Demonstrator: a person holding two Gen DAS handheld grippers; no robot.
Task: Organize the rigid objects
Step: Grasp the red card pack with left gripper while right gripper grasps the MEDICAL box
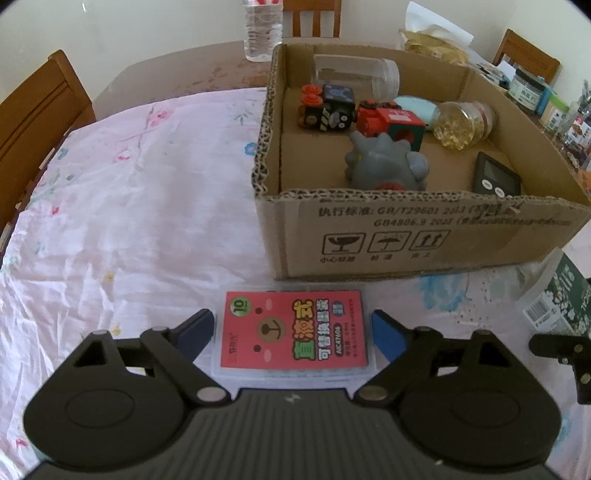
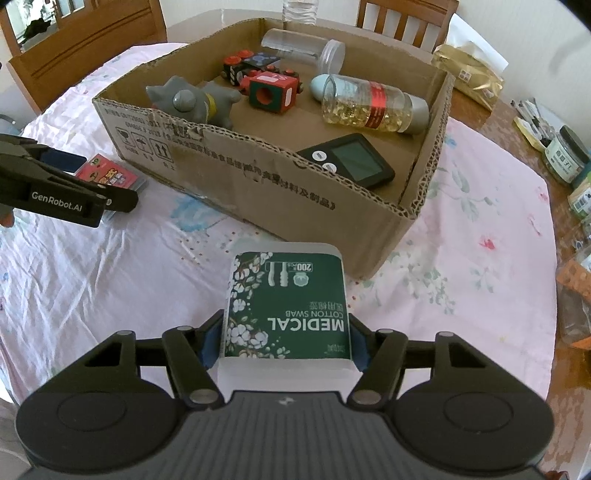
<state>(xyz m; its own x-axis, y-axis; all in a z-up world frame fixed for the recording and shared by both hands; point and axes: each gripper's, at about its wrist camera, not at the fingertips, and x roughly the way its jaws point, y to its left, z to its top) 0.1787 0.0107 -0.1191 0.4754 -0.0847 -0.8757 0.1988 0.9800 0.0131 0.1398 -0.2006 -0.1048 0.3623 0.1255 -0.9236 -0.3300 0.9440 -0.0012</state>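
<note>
A flat red refill case (image 1: 293, 330) in a clear shell lies on the floral cloth in front of the cardboard box (image 1: 406, 197). My left gripper (image 1: 291, 332) straddles it, its blue pads a little off each side, open. In the right wrist view my right gripper (image 2: 286, 343) is shut on a green cotton swab box (image 2: 286, 306), just short of the cardboard box's (image 2: 258, 146) near wall. The cardboard box holds a grey toy (image 1: 384, 164), red and black cube toys (image 2: 271, 92), a capsule bottle (image 2: 369, 105), a clear jar (image 2: 303, 46) and a black timer (image 2: 351, 157).
Wooden chairs (image 1: 33, 110) stand around the table. A water bottle (image 1: 262, 31) is behind the box. Jars and packets (image 2: 565, 155) crowd the table's right edge, with a gold packet (image 2: 469, 72) at the back right. Floral cloth (image 1: 129, 203) covers the table left of the box.
</note>
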